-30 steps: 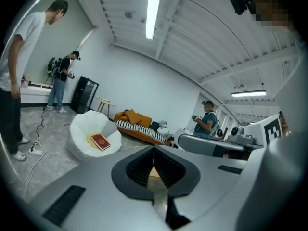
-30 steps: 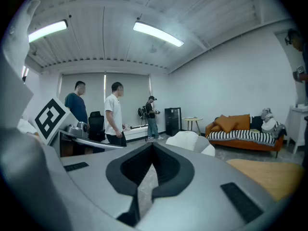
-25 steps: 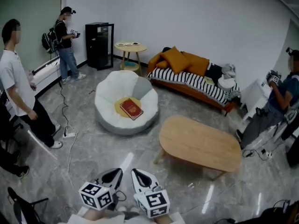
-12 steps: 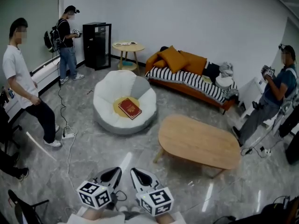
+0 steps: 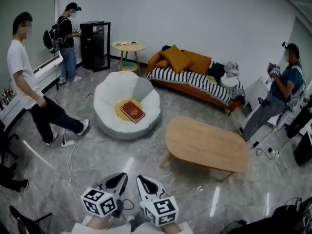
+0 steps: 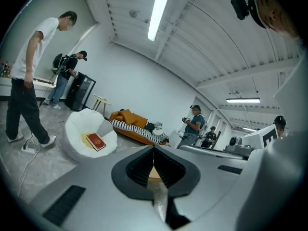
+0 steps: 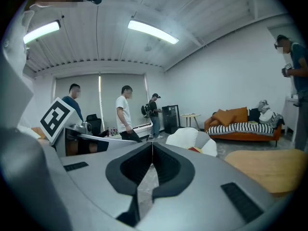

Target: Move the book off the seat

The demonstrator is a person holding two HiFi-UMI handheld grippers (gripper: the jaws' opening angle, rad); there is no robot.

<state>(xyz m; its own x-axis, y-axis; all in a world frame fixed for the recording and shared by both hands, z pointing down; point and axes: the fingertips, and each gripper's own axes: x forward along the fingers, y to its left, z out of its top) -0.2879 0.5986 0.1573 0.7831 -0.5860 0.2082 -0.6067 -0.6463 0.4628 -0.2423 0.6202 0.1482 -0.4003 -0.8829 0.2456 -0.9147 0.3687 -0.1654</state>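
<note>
Lying: 1 book point(image 5: 132, 111) on 1 seat point(image 5: 109, 89) | L gripper point(image 6: 154, 150) clenched, empty | R gripper point(image 7: 152, 146) clenched, empty

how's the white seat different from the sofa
The seat is round and white and sits straight on the floor. The sofa is long with a striped cover and stands along the wall.
The seat holds a red book on a yellow pad. The sofa holds orange cushions.
Both are soft seating, and nobody sits on either.
</note>
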